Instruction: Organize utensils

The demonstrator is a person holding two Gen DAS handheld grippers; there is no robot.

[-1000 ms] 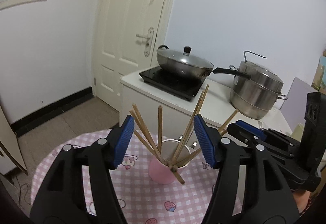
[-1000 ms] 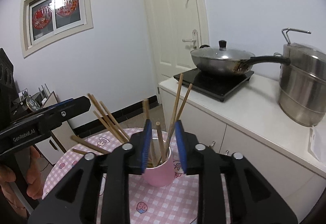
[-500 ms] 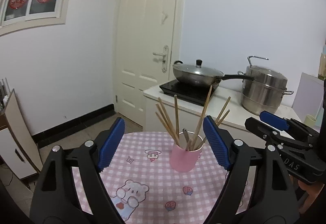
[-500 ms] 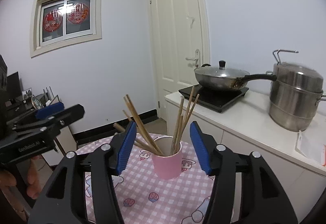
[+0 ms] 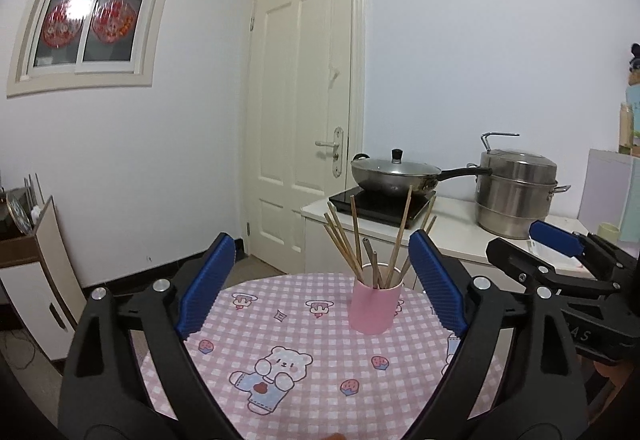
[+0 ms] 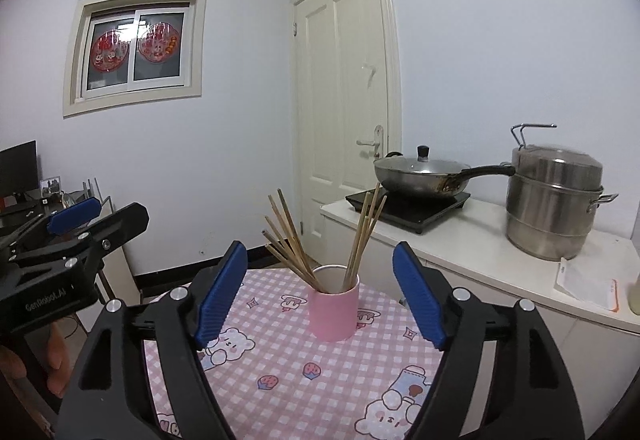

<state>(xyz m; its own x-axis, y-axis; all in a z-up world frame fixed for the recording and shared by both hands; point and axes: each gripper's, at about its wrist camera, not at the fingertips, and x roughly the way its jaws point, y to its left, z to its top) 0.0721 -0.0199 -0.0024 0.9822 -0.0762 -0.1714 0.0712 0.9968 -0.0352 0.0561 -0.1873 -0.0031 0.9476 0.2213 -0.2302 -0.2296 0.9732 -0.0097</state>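
A pink cup (image 5: 374, 310) (image 6: 334, 314) stands on the round table's pink checked cloth (image 5: 280, 320) and holds several wooden chopsticks (image 5: 399, 236) (image 6: 361, 236) that fan out upright. My left gripper (image 5: 320, 240) sits back from the cup. Its jaws are opening, with nothing between the blue pads. My right gripper (image 6: 320, 248) is also short of the cup, its jaws opening and empty. Each gripper shows in the other's view, the right one (image 5: 560, 252) at the right edge and the left one (image 6: 92, 216) at the left edge.
Behind the table runs a white counter (image 6: 460, 240) with a black induction hob (image 6: 408, 206), a lidded wok (image 6: 420, 174) and a tall steel steamer pot (image 6: 554, 200). A cream door (image 5: 304, 112) is behind. A low cabinet (image 5: 36, 280) stands left of the table.
Both grippers have drawn back from the cup, which now looks smaller and farther off. The right jaws, narrow around the chopsticks before, have spread wide; the left jaws widened too.
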